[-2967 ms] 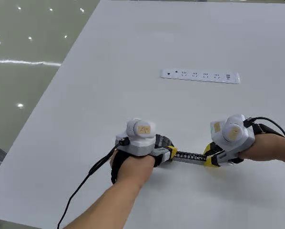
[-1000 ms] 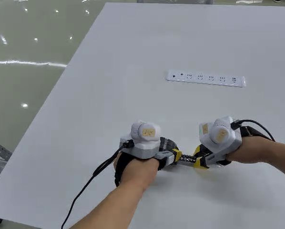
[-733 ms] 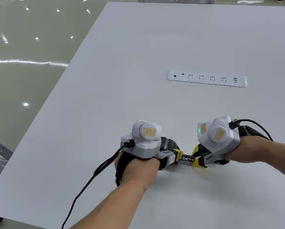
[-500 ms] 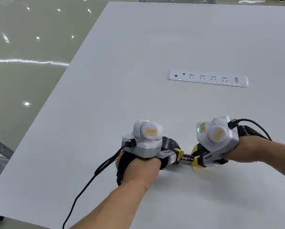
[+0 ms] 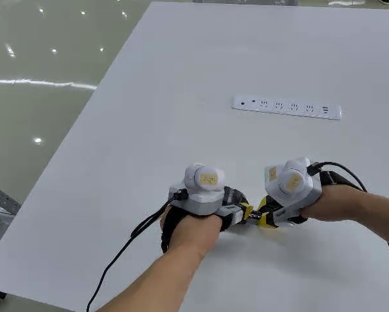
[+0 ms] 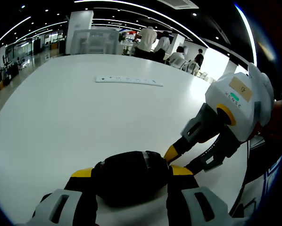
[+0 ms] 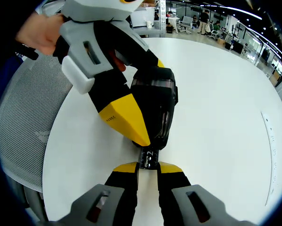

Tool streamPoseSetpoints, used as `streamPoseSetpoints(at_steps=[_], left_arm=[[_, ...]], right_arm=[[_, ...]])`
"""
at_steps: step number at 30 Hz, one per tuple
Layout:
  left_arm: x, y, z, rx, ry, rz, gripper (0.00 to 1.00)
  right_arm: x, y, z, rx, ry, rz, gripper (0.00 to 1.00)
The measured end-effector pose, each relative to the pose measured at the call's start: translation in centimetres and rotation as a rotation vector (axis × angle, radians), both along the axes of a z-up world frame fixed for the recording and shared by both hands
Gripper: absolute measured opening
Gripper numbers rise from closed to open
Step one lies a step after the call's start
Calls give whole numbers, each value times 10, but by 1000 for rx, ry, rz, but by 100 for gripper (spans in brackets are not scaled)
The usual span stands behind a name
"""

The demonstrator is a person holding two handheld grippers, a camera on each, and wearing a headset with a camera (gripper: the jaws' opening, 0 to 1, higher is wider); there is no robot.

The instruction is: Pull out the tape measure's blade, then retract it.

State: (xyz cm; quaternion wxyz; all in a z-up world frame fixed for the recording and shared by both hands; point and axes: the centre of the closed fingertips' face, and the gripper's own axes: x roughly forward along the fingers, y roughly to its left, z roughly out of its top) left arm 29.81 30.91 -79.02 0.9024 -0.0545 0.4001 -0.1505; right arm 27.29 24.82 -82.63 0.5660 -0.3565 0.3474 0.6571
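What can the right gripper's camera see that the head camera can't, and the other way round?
The right gripper view gives the close look: printed marks on the short blade pinched by the right gripper, plus a mesh chair back. The head view gives the big look: the person's forearm and the shiny floor. Shared: the black tape measure held by the left gripper, the power strip and the white table.

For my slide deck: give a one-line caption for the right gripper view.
Right tool pinches the short exposed blade while the left tool clamps the black tape measure.
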Motion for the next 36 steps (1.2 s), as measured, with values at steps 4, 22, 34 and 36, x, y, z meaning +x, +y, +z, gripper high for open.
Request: streamPoseSetpoints(at_steps=[4, 22, 34, 36], left_arm=[[1, 0, 0, -1, 0, 3, 56], [1, 1, 0, -3, 4, 10, 56], [2, 1, 0, -3, 4, 10, 56], [2, 0, 0, -4, 2, 12, 56]], right_arm=[[1, 2, -1, 0, -2, 3, 11], [3, 12, -1, 1, -8, 7, 11], [3, 15, -1, -1, -6, 9, 11], [3, 14, -1, -1, -5, 6, 11]])
